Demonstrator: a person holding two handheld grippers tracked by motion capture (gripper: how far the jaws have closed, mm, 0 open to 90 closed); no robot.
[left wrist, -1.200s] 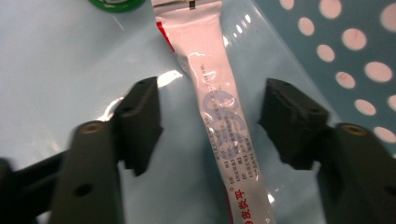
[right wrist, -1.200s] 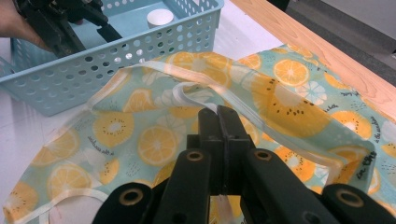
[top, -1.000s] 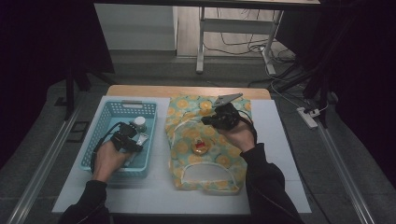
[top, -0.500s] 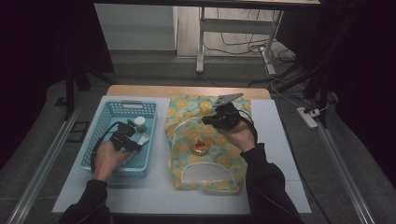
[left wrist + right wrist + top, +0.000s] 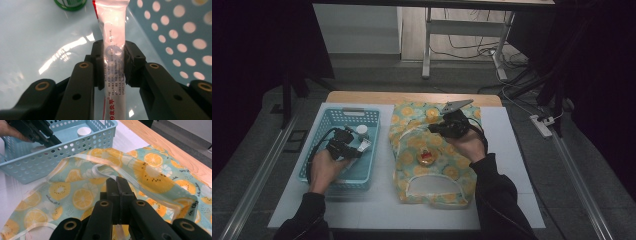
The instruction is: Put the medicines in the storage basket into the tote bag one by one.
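Left gripper [image 5: 113, 62] has just closed on a white plastic tube [image 5: 113, 42] with red lettering, inside the pale blue perforated basket [image 5: 319, 172] at left. Right gripper [image 5: 117, 185] pinches shut the lemon-print fabric bag's [image 5: 412, 150] white edge at centre.

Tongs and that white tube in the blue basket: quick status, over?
Left tongs just closed on white tube inside basket. Right tongs shut, pinching fruit-print bag. Green-lidded jar ahead, apart from the tube.
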